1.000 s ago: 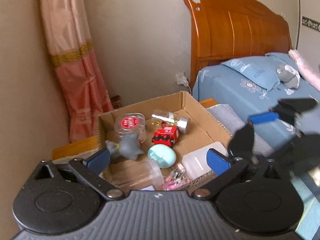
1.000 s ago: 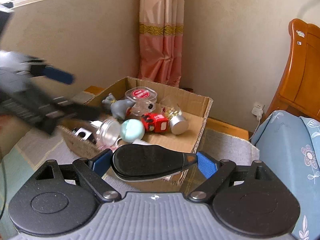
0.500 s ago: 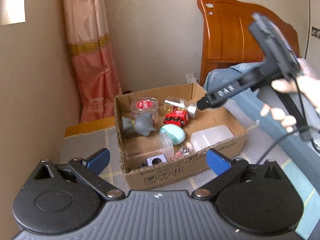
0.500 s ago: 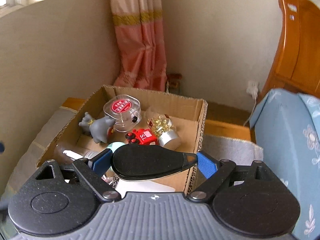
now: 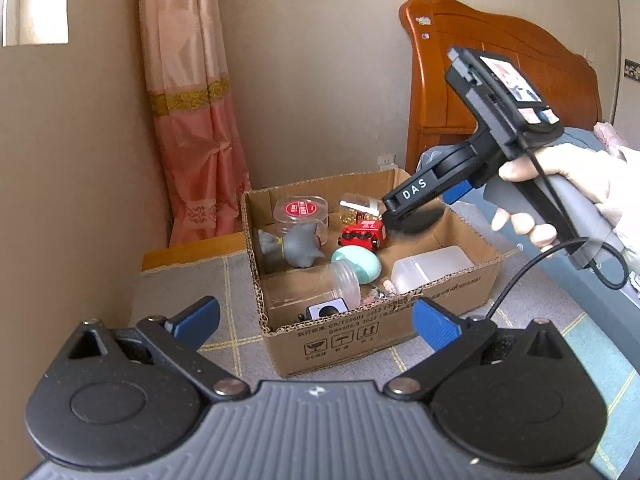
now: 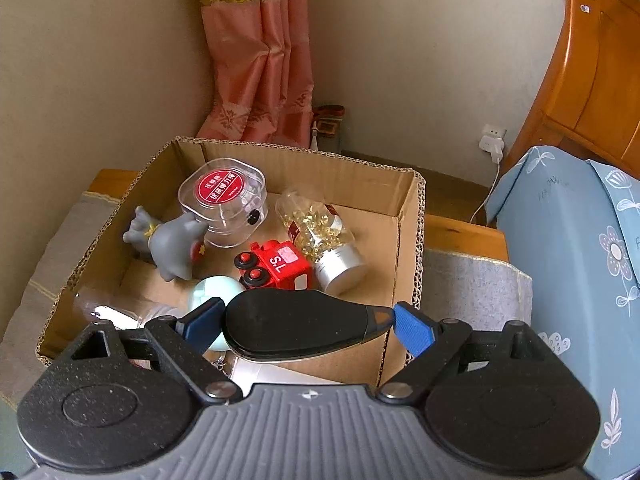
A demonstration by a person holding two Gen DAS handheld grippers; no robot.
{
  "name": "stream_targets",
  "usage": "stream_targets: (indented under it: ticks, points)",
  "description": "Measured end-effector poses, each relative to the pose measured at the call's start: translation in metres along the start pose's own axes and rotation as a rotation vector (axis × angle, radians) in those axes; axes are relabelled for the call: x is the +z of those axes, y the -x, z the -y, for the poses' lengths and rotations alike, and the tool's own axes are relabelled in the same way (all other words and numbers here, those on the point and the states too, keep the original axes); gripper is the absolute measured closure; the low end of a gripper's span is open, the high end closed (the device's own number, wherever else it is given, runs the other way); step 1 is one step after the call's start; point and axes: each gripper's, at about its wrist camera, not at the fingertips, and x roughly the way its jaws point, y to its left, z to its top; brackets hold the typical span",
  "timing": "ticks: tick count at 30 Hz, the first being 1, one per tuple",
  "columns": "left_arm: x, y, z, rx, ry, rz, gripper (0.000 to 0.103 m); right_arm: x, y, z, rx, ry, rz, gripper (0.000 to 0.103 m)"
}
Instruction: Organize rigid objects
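Observation:
An open cardboard box (image 5: 360, 332) (image 6: 408, 216) holds a grey cat figure (image 5: 298, 242) (image 6: 172, 246), a red toy truck (image 5: 362, 234) (image 6: 276, 266), a mint egg (image 5: 356, 264), a clear round case with a red label (image 6: 224, 200), a jar of gold bits (image 6: 320, 236), a clear jar (image 5: 316, 292) and a white container (image 5: 432, 264). My right gripper (image 6: 306, 322) is shut on a flat black oval object (image 6: 296, 324), held over the box's near right part; it also shows in the left wrist view (image 5: 416, 216). My left gripper (image 5: 316, 320) is open and empty, in front of the box.
The box stands on a grey checked mat (image 5: 224, 280). A bed with blue bedding (image 6: 580, 240) and a wooden headboard (image 5: 500, 80) lies to the right. A pink curtain (image 5: 192, 120) and beige walls are behind. A wall plug (image 6: 494, 144) sits by the bed.
My left gripper has drawn back from the box, so the box looks smaller. My right gripper has moved in over the box with the black oval object still in it.

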Motion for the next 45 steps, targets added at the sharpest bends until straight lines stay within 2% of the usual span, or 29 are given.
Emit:
stream_targets:
  ticks: [2,7,13,15,18,21,27,32,37,45]
  points:
    - [0.000,0.003,0.003,0.004,-0.014,0.012,0.001,0.000,0.001,0.000,0.005,-0.005,0.018,0.000]
    - [0.000,0.011,0.010,0.011,-0.037,0.029,0.001,-0.001,0.013,0.002,0.006,-0.015,0.058,0.000]
    - [0.005,0.019,0.012,0.010,0.017,0.007,0.001,-0.008,0.043,-0.005,-0.015,0.038,0.097,0.000]
    - [0.005,0.023,0.014,0.047,0.028,0.006,0.001,-0.016,0.057,-0.009,-0.029,0.064,0.109,0.000]
    - [-0.001,0.026,0.022,0.140,0.018,0.003,0.001,-0.042,0.078,-0.016,-0.068,0.098,0.135,0.000]
    - [-0.009,0.023,0.030,0.169,0.038,-0.064,0.001,-0.082,0.090,-0.021,-0.075,0.091,0.140,0.000]
    - [-0.029,0.028,0.048,0.156,0.092,-0.137,0.001,-0.152,0.111,-0.032,-0.099,-0.012,0.116,0.000]
    - [-0.034,0.044,0.057,0.144,0.097,-0.152,0.001,-0.182,0.135,-0.036,-0.093,-0.099,0.138,0.000]
    - [-0.026,0.058,0.056,0.156,0.145,-0.136,0.001,-0.187,0.158,-0.039,-0.130,-0.104,0.182,0.000]
    - [-0.019,0.069,0.059,0.199,0.145,-0.107,0.001,-0.188,0.175,-0.037,-0.138,-0.115,0.230,0.000]
